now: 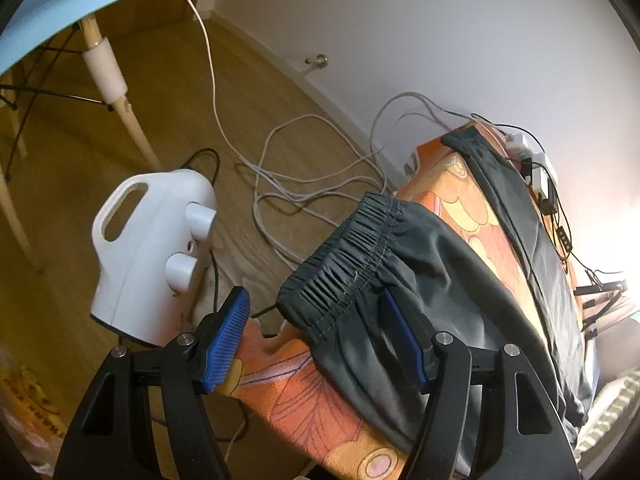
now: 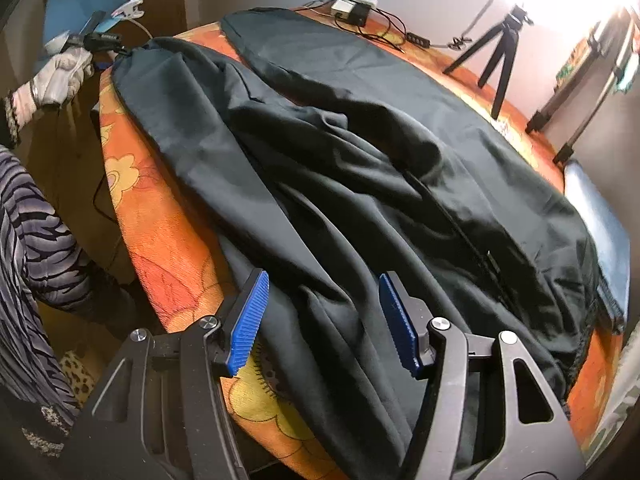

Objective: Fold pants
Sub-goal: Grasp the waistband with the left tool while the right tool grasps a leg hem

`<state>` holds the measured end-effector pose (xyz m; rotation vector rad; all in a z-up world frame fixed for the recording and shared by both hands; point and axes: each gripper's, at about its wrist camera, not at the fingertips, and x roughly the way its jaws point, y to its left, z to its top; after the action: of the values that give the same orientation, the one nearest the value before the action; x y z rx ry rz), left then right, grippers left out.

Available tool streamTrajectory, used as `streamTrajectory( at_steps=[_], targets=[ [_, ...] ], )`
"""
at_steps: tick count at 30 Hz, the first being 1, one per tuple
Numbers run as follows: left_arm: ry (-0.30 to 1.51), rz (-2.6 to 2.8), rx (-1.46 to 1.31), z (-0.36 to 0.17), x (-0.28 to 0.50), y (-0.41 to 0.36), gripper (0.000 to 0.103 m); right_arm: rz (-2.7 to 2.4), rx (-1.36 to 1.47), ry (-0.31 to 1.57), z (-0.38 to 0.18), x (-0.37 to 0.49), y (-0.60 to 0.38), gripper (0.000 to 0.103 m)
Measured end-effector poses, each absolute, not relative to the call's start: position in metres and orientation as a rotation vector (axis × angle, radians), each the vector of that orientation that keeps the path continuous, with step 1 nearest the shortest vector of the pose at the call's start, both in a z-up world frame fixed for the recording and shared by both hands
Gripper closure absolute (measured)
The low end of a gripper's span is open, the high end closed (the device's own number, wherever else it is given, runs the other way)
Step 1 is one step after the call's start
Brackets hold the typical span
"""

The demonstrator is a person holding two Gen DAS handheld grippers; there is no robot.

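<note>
With the dark pants [image 2: 360, 168] spread across the orange bench [image 2: 160, 216], the wide-open, empty left gripper [image 1: 316, 344] should bite the elastic waistband [image 1: 344, 248] at twelve o'clock (right gripper [image 2: 324, 324] likewise gaping, empty).

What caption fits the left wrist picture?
Open left hand-held gripper reaches for the dark pants waistband on the orange cloth.

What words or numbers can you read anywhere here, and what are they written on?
"THANK YOU", upside down and partly blurred, on the yellow bag at the lower left of the left wrist view.
Small label on the black device by the gloved hand: too blurred to read.
Pants: no print visible.
</note>
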<state>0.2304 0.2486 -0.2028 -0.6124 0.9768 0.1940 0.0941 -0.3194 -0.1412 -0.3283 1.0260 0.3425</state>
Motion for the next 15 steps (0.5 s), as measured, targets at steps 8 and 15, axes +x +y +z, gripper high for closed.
streamTrajectory(
  at_steps=[8, 15],
  targets=[
    [0.904, 0.205, -0.530, -0.186, 0.238, 0.230, 0.093, 0.348, -0.329, 1.031, -0.150, 0.095, -0.323, 0.038],
    [0.814, 0.184, -0.540, -0.160, 0.235, 0.230, 0.095, 0.397, -0.376, 1.009, -0.158, 0.106, -0.302, 0.038]
  ],
)
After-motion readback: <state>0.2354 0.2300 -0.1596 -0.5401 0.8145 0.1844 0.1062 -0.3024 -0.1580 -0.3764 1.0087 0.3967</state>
